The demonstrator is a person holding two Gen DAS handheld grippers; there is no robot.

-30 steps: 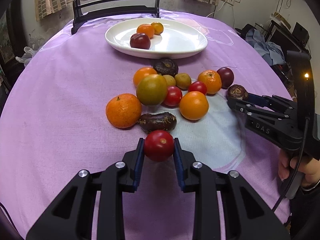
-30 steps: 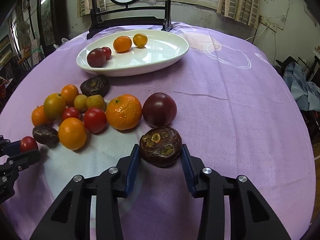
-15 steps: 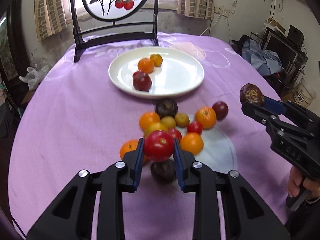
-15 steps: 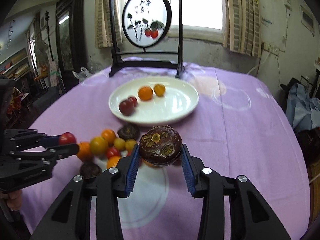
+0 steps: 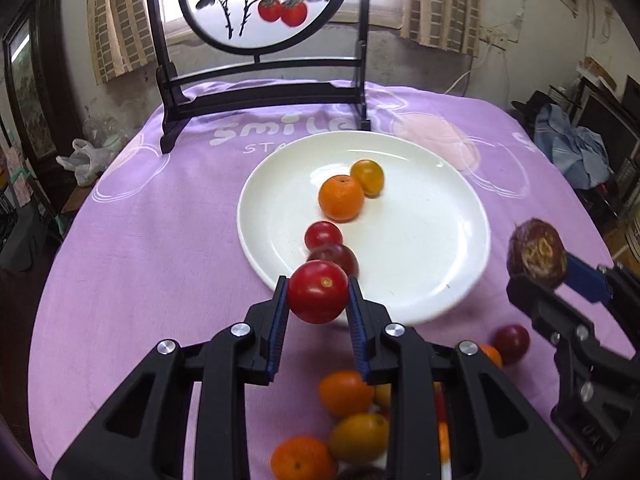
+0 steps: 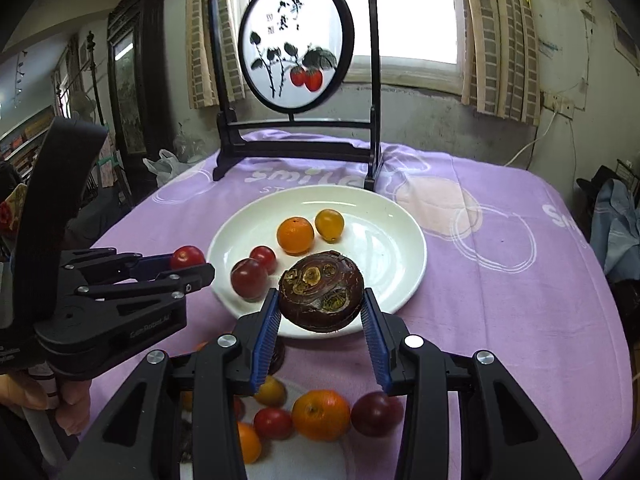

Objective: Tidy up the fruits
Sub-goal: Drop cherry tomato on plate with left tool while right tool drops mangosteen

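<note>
— How far along is the sorting, from where you stand?

— Partly done, I'd say. The white plate [image 6: 404, 240] already carries four fruits: an orange [image 6: 295, 235] near its middle, a yellow tomato [image 6: 329, 224] touching it at about two o'clock, and a small red tomato [image 6: 263, 257] with a dark plum [image 6: 249, 279] toward the eight o'clock rim.

— And the two being carried?

— The left gripper [image 5: 318, 300] is clamped on a red tomato [image 5: 318, 291], held in the air just off the plate's near rim, around seven o'clock. The right gripper [image 6: 321, 312] is clamped on a dark wrinkled fruit [image 6: 321, 291] with yellowish patches, raised over the near edge at six o'clock. Neither is set down yet.

— What is left on the cloth?

— A loose cluster [image 6: 320, 414] on the purple tablecloth [image 6: 500, 300], below both grippers at six o'clock from the plate: oranges, red tomatoes, a yellowish one, a plum. Some are hidden behind the gripper arms, so I can't count them exactly. More remain there than on the plate.

— Anything else around?

— A round painted screen [image 6: 296, 44] stands at twelve o'clock beyond the plate.
</note>
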